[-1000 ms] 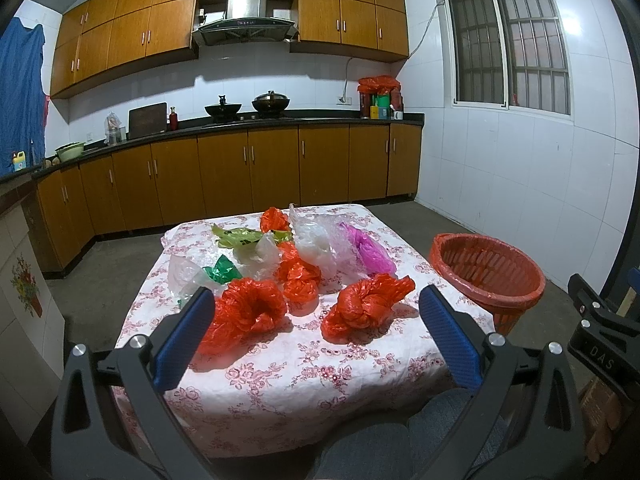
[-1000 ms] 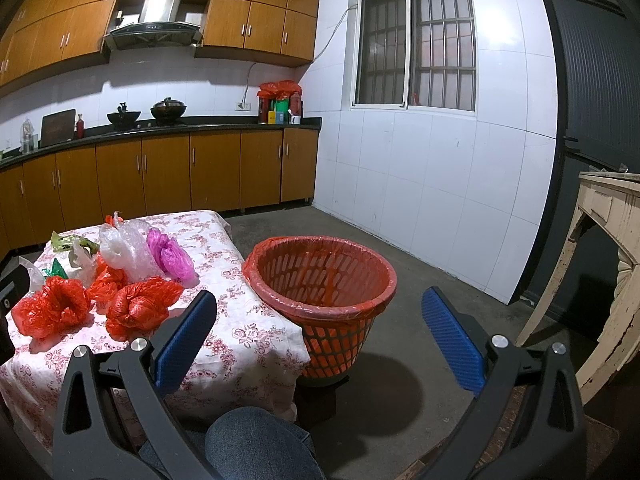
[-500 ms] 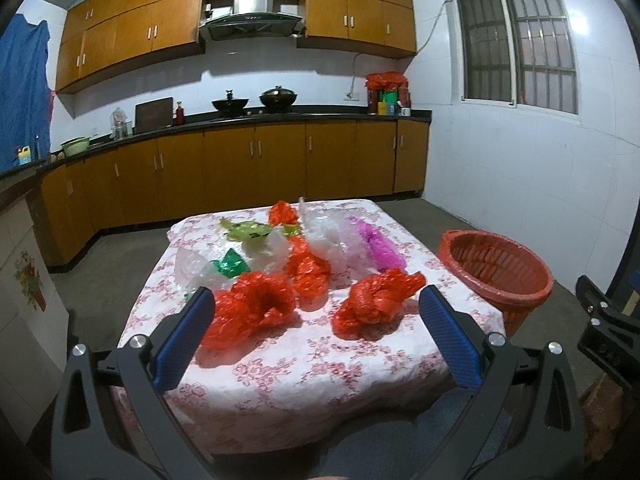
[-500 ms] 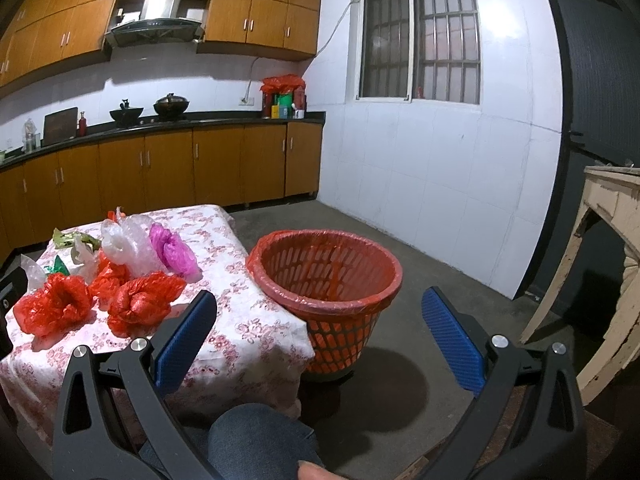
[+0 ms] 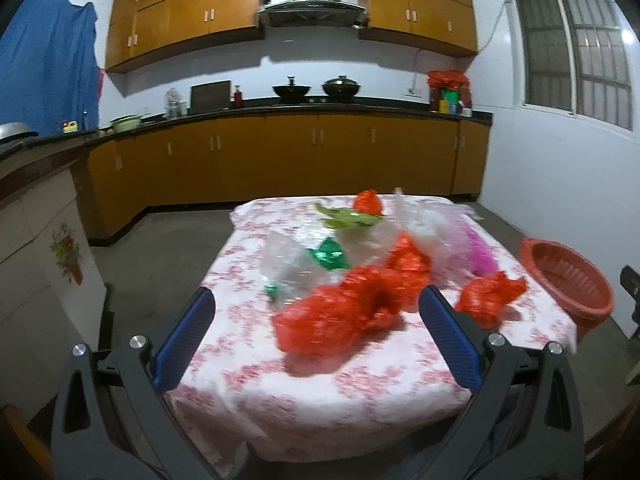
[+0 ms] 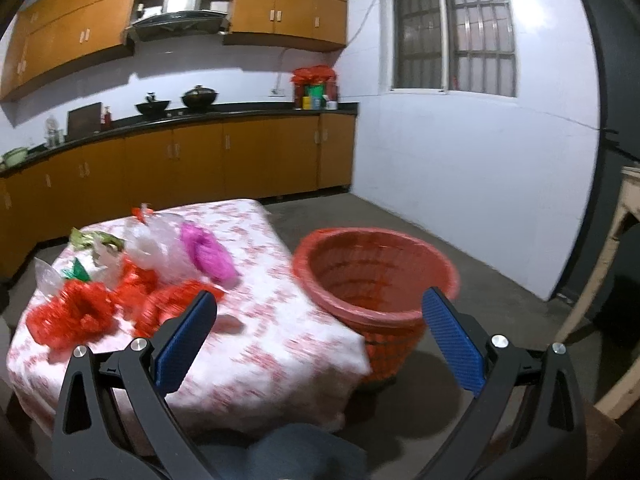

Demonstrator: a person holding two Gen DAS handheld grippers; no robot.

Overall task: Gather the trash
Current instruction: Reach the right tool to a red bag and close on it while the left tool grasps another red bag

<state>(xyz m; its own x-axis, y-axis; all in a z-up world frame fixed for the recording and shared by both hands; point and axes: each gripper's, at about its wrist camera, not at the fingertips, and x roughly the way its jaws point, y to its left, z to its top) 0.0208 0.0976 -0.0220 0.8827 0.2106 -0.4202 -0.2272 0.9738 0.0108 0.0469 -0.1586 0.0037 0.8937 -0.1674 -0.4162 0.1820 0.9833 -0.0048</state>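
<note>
Several crumpled plastic bags lie on a table with a floral cloth [image 5: 320, 384]. A big red bag [image 5: 336, 316] is nearest, another red bag [image 5: 490, 298] to its right, with clear, green and pink bags [image 5: 478, 254] behind. My left gripper [image 5: 316, 336] is open and empty, just short of the big red bag. An orange basket [image 6: 372, 276] stands on the floor right of the table. My right gripper [image 6: 318, 338] is open and empty, before the basket. The red bags [image 6: 76, 312] and the pink bag [image 6: 206, 254] also show there.
Wooden kitchen cabinets and a dark counter [image 5: 280, 108] with woks run along the back wall. A blue cloth [image 5: 44, 64] hangs at left. A pale wooden table leg [image 6: 608, 248] stands at right. Concrete floor surrounds the table.
Both grippers have moved forward and swung left; the table and bags look closer and sit further right in both views. Both stay open and empty.
</note>
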